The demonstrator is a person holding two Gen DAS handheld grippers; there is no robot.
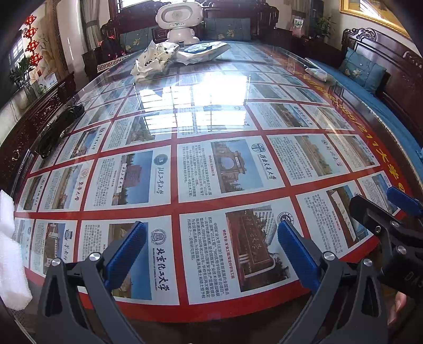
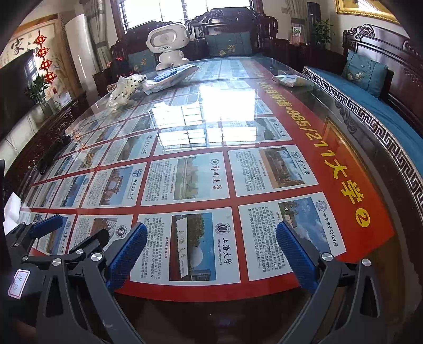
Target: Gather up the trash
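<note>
My left gripper (image 1: pixel 211 242) is open and empty over the near edge of the glass-topped table (image 1: pixel 211 87). My right gripper (image 2: pixel 211 244) is open and empty beside it, and shows at the right of the left wrist view (image 1: pixel 391 203). A white foam piece (image 1: pixel 9 254) lies at the near left edge. A crumpled white plastic bag (image 1: pixel 152 59) and a blue-and-white package (image 1: pixel 205 51) lie at the far end. They also show in the right wrist view, the bag (image 2: pixel 125 90) and the package (image 2: pixel 169 76). A small whitish wrapper (image 2: pixel 289 79) lies at the far right edge.
A white toy robot (image 1: pixel 179 21) stands at the far end of the table. A black object (image 1: pixel 56 129) lies along the left edge. Carved dark wood sofas with blue cushions (image 2: pixel 367 71) surround the table. A printed university poster lies under the glass.
</note>
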